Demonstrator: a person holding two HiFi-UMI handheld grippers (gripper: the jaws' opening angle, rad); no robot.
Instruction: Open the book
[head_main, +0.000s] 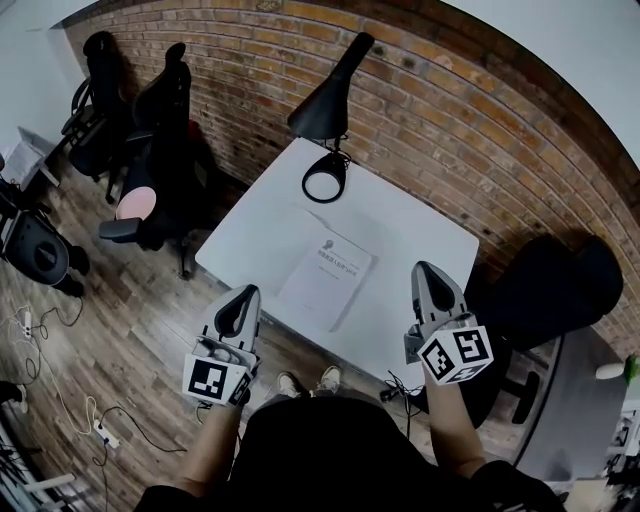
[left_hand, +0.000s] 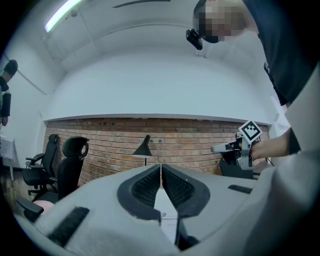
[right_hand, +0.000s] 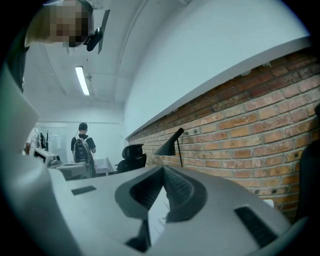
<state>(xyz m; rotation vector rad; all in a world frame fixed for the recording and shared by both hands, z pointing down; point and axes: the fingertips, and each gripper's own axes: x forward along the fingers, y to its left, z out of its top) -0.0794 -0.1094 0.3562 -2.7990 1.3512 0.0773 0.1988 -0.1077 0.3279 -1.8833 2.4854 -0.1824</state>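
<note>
A closed white book (head_main: 326, 278) lies flat on the white table (head_main: 430, 235), near its front edge. My left gripper (head_main: 240, 293) hovers in front of the table's left front edge, its jaws shut with nothing between them. My right gripper (head_main: 427, 268) hangs over the table's right front part, to the right of the book, also shut and empty. In the left gripper view the shut jaws (left_hand: 160, 167) point level over the book (left_hand: 167, 212), with the right gripper (left_hand: 220, 148) at the far right. The right gripper view shows shut jaws (right_hand: 162, 170) above the book (right_hand: 157, 220).
A black desk lamp (head_main: 328, 110) stands at the table's far edge against the brick wall (head_main: 470, 110). Black office chairs (head_main: 150, 130) are at the left, another dark chair (head_main: 550, 290) at the right. Cables (head_main: 60, 400) lie on the wooden floor. A person with a backpack (right_hand: 83, 147) stands far off.
</note>
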